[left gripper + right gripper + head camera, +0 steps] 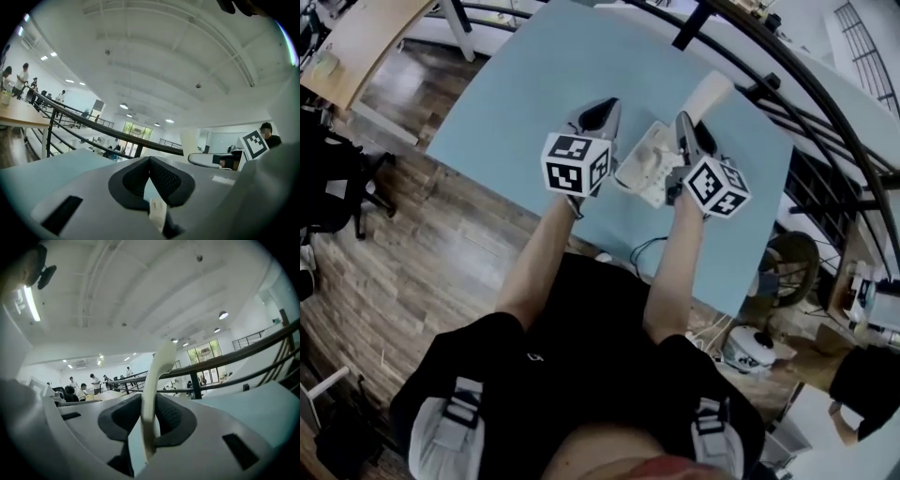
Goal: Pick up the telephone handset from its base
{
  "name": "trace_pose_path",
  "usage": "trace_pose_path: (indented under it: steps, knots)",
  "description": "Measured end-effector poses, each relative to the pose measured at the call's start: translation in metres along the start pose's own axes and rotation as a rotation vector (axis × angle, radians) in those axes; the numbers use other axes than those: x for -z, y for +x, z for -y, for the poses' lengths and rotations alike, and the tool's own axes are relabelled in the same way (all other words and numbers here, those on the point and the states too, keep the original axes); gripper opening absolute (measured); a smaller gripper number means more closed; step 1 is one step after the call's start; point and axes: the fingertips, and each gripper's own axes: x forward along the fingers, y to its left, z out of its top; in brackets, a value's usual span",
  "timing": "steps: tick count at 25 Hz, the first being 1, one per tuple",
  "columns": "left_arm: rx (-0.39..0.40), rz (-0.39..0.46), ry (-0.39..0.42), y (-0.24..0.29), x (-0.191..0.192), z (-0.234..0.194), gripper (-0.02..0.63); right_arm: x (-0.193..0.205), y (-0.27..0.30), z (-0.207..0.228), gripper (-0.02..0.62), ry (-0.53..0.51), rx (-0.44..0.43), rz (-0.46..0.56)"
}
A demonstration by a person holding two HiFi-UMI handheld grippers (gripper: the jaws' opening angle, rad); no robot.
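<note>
The cream telephone handset (pixel 157 376) stands upright between the dark pads of my right gripper (pixel 149 404), which is shut on it. In the head view the handset (pixel 710 94) sticks out beyond the right gripper (pixel 684 127), lifted over the cream telephone base (pixel 645 169) on the light blue table (pixel 516 103). My left gripper (pixel 602 114) hovers just left of the base. In the left gripper view its pads meet at the tips (pixel 150 161) with nothing between them, and the handset (pixel 208 159) shows off to its right.
A black railing (pixel 825 103) curves round the table's far and right sides. A wooden floor (pixel 412 234) lies to the left, with a dark chair (pixel 328 178) on it. Cables (pixel 647 253) hang at the table's near edge. A wooden desk (pixel 356 42) stands far left.
</note>
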Motion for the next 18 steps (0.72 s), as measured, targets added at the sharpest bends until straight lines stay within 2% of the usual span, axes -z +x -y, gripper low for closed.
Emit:
trace_pose_path:
  steps: [5,8,18]
  knots:
    - [0.035,0.056,0.048,0.005,-0.031,0.019,0.0,-0.064,-0.031,0.002,0.083,-0.132,0.072,0.166]
    - [0.047,0.069,0.059,0.008,-0.038,0.029,0.0,-0.085,-0.046,0.007,0.083,-0.172,0.113,0.23]
    - [0.056,0.05,0.059,0.018,-0.03,0.039,0.0,-0.064,-0.043,0.022,0.084,-0.18,0.125,0.164]
